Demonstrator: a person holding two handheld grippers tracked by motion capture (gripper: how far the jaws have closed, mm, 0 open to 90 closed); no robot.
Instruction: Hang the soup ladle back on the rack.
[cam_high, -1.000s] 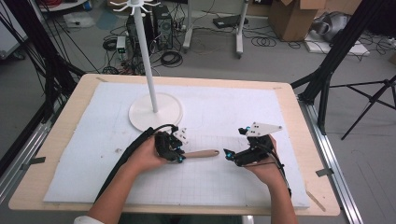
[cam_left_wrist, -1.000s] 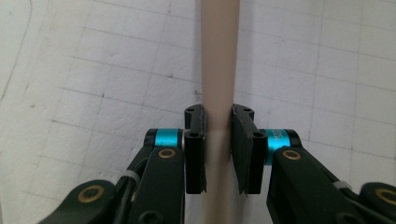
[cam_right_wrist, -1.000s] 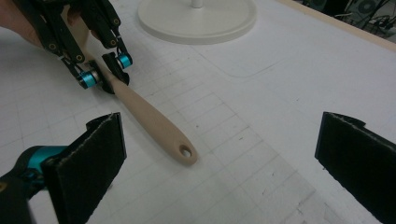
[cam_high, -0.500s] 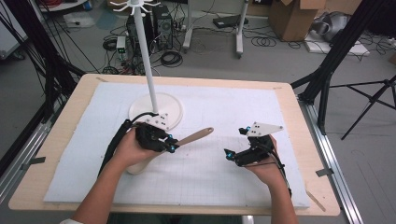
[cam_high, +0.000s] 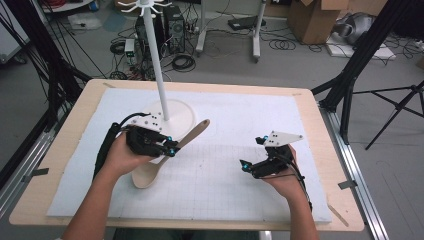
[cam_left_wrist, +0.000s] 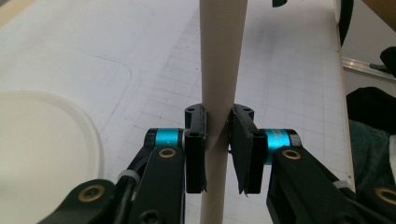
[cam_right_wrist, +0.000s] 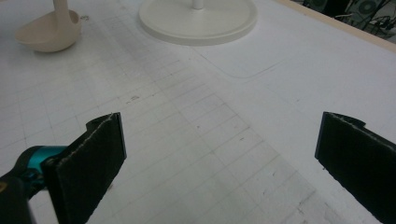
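Lifting step. Left tool (cam_high: 172, 148) clamps the ladle (cam_high: 150, 172) by its handle, bowl low at 7 o'clock, just beside the stand (cam_high: 167, 117) base. Right tool (cam_high: 252, 165), jaws apart and empty, rests on the counter (cam_high: 65, 135). Next move, probably: raise the handle toward the hooks at 12 o'clock.

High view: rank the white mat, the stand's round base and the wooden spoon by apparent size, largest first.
1. White mat, covering most of the tabletop.
2. Round base and spoon: too close to rank. The spoon is lifted nearer the camera and partly hidden by the left claw.
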